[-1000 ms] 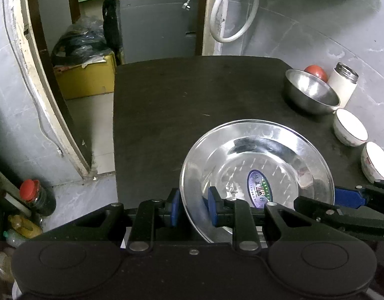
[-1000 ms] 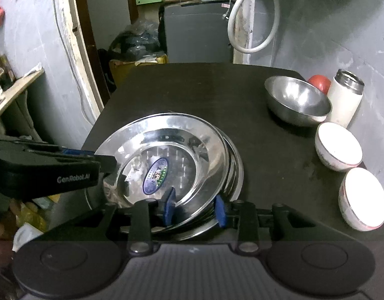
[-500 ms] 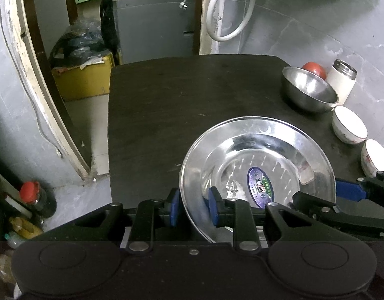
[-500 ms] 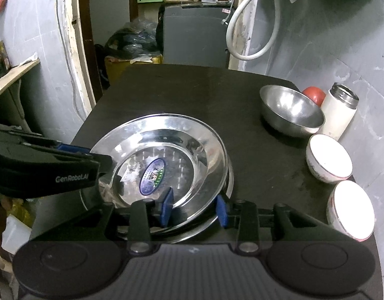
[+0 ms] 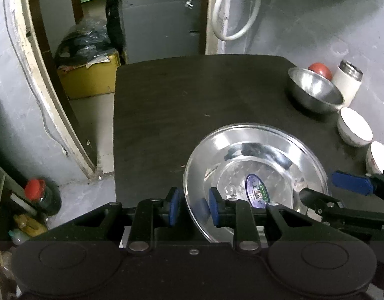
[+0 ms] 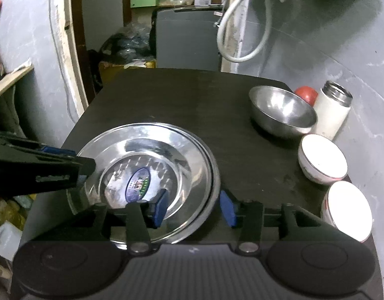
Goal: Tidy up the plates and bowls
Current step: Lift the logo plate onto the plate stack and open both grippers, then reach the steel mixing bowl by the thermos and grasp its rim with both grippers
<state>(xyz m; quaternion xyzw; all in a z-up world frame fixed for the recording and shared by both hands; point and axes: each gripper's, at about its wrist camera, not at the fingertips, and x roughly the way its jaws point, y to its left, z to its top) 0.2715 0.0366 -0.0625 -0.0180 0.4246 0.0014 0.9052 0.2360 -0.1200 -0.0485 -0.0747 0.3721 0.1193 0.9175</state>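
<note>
At the near edge of the dark desk (image 5: 162,115), the left claw (image 5: 192,208) had its two blue pads on either side of the rim of the top steel plate (image 5: 254,172). There was a small gap on each side, so it was released, not pinching. The right claw (image 6: 194,208) was spread wide around the other side of the same plate stack (image 6: 212,175), and it was let go too. One pad sat inside the plate and the other sat outside the rim.

The shiny plate lay on at least one more plate under it; a second rim peeked out on the right side. I think the plate had just been set on the pile, and both claws were open so they could slide away without dragging it. The plates sat close to the front edge, so a bump could push them off.

Farther back on the right, two white bowls (image 6: 322,160) stood side by side, near the wall. Behind them was a steel bowl (image 6: 282,111). Just beside it stood a white flask (image 6: 333,111) and a red round thing (image 6: 306,93). The bowls were not stacked yet, so that part looked left to do.
</note>
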